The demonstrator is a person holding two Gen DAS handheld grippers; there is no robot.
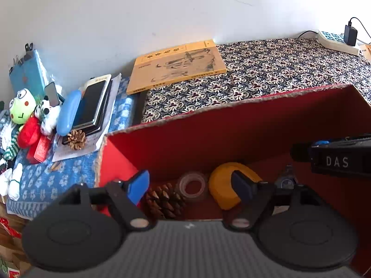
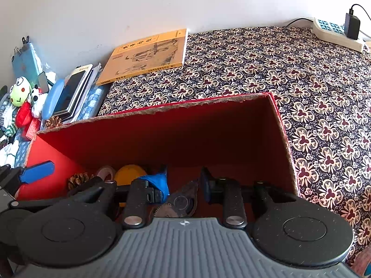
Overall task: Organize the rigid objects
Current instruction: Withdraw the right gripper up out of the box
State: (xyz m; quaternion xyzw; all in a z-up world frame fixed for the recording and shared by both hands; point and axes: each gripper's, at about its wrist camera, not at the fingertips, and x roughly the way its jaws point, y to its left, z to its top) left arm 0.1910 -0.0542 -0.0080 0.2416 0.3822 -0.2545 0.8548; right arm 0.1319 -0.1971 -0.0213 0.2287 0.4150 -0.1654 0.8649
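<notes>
Red box filling up, both grippers parked over it

The red cardboard box (image 2: 162, 136) sits on the floral cloth (image 2: 301, 81) and holds a pine cone (image 1: 163, 200), a clear tape roll (image 1: 192, 183), a yellow rounded thing (image 1: 223, 185) and what looks like a wristwatch (image 2: 182, 202) at the bottom. The left gripper (image 1: 192, 186) hangs over the pine cone and tape, jaws wide apart, holding nothing. The right gripper (image 2: 184, 183) is spread too, over the watch, not touching it as far as I can see.
</notes>
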